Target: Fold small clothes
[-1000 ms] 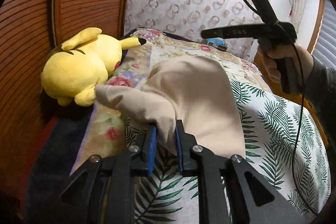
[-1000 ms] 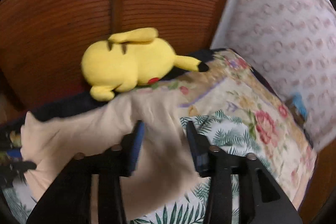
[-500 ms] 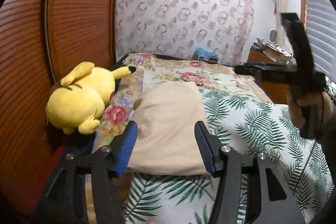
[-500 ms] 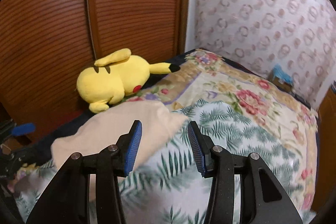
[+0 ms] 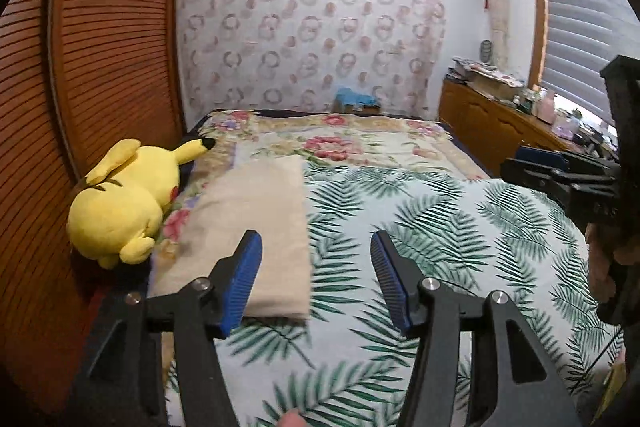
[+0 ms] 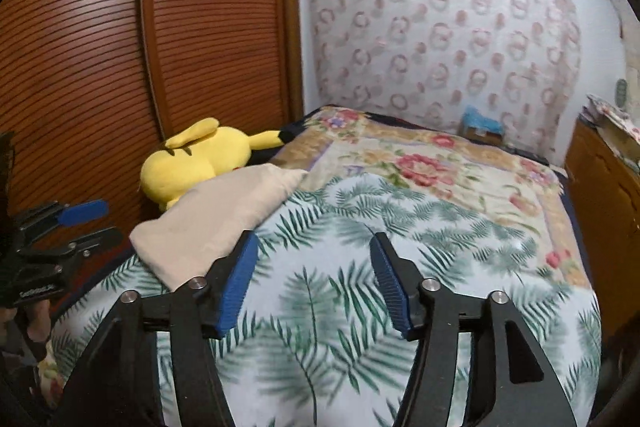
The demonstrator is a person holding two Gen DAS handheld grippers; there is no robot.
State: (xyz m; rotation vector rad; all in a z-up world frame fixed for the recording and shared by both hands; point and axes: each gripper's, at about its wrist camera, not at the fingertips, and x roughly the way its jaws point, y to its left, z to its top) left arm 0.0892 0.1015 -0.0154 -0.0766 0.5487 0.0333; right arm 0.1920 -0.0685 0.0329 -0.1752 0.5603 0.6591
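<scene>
One garment in view, and it looks done: the beige cloth (image 5: 248, 227) lies folded into a flat rectangle on the bed's left side, just beside the yellow plush (image 5: 124, 199), partly on the palm-leaf sheet (image 5: 420, 227) and partly on the floral blanket (image 5: 360, 139). Your left gripper (image 5: 316, 279) is spread wide w/ nothing btwn the pads, above the cloth's near edge. Right gripper (image 6: 312, 279) is also spread and empty, over bare sheet. No other clothes show, so can't tell if more are left; if this was the last, you're prob finished.
</scene>
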